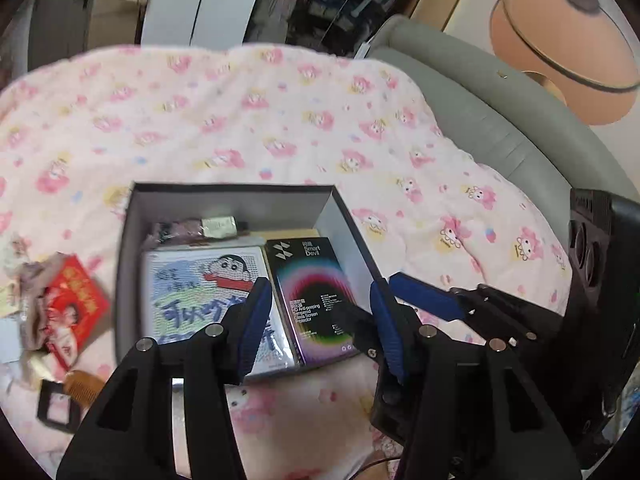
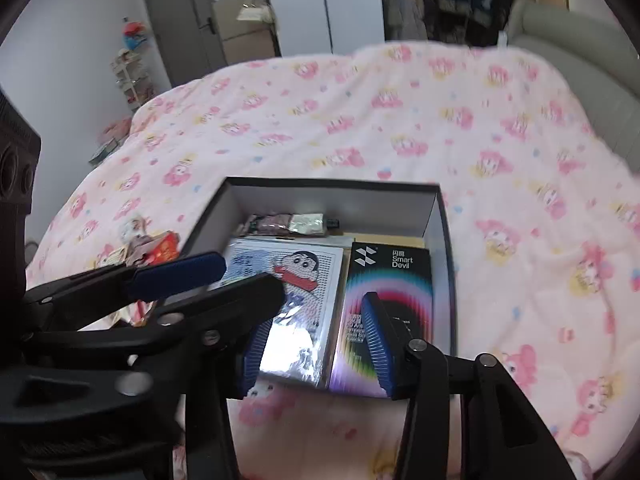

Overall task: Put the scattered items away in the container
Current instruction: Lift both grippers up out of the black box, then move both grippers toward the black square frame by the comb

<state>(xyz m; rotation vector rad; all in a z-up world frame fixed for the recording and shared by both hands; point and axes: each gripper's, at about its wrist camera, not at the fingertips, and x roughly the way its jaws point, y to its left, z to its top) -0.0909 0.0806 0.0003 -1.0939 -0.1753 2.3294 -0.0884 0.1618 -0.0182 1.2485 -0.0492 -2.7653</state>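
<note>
Box point(image 1: 224, 196) below both apart-jawed grippers

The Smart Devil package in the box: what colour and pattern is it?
The Smart Devil package is black with concentric rainbow arcs and white lettering, clearest in the left wrist view.

Pink cartoon-print blanket point(image 1: 280, 120) (black box point(image 1: 124, 264))

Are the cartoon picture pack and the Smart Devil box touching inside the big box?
Touching. In the left wrist view the cartoon picture pack lies right against the Smart Devil box, long edges meeting with no floor showing between them. The right wrist view shows the same.
</note>
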